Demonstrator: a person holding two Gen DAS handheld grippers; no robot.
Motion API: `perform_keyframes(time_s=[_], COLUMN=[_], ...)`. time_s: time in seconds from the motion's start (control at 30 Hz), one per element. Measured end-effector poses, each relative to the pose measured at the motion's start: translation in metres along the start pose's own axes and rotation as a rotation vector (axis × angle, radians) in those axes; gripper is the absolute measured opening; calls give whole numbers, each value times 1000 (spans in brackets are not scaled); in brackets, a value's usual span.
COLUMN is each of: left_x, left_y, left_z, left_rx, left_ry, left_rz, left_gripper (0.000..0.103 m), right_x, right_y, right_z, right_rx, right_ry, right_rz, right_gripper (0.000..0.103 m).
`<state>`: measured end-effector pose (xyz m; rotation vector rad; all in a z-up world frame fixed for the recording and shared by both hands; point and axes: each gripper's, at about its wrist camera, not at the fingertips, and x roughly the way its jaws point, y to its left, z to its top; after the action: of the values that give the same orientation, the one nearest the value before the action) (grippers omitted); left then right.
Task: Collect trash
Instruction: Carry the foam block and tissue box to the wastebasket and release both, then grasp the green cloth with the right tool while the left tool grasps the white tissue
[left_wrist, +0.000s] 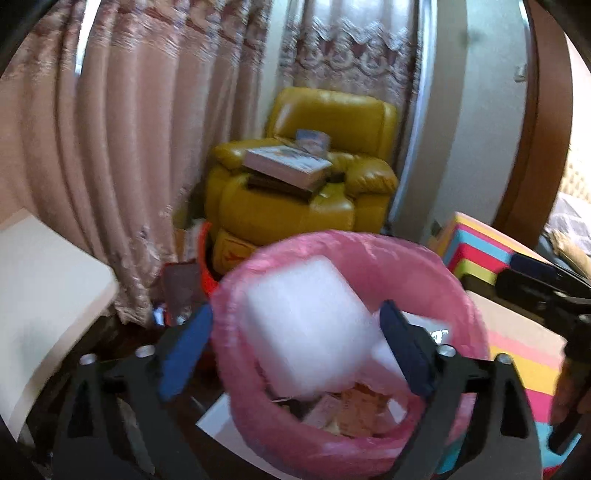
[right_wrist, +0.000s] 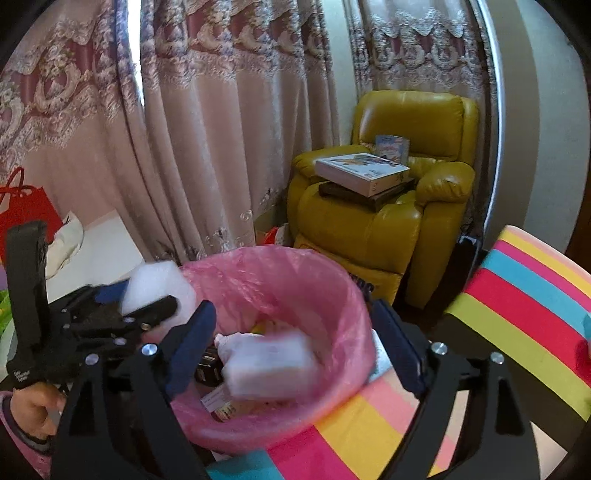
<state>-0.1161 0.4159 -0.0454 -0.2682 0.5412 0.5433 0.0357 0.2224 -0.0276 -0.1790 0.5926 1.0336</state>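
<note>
Both wrist fisheyes angle down, close over pink-lined round trash bin (left_wrist: 436, 266) (right_wrist: 295, 280); both share mustard leather armchair (left_wrist: 332, 114) (right_wrist: 413, 118) and pink drapes behind.

Light: I see soft daylight glowing through the curtains (left_wrist: 155, 122), no hard shadows.
Blur: the white foam block (left_wrist: 310, 328) smears in motion.
Edges: fisheye bending, dark corner vignette.
</note>
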Motion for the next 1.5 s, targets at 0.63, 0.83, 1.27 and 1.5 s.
perform_keyframes(time_s=[0.63,0.83,1.27,1.5], left_x=[-16,1,38,61], left_y=[-160,-239,-344,-374], left_z=[2,4,-6,0], left_rx=[241,282,346,331], left_ry=[-41,-2,100,146], left_rz=[-172,-280,-367,-374], left_gripper=[93,93,93,93], right_x=[-137,-170,-151,-138], right_y=[-144,-215,-302,-321], right_z=[-79,-108,-116,-123], right_rx=[137,276,382,391], right_ry=[-24,32,161,235], right_rz=[-338,-505,-581,-556], right_gripper=[85,85,85,75])
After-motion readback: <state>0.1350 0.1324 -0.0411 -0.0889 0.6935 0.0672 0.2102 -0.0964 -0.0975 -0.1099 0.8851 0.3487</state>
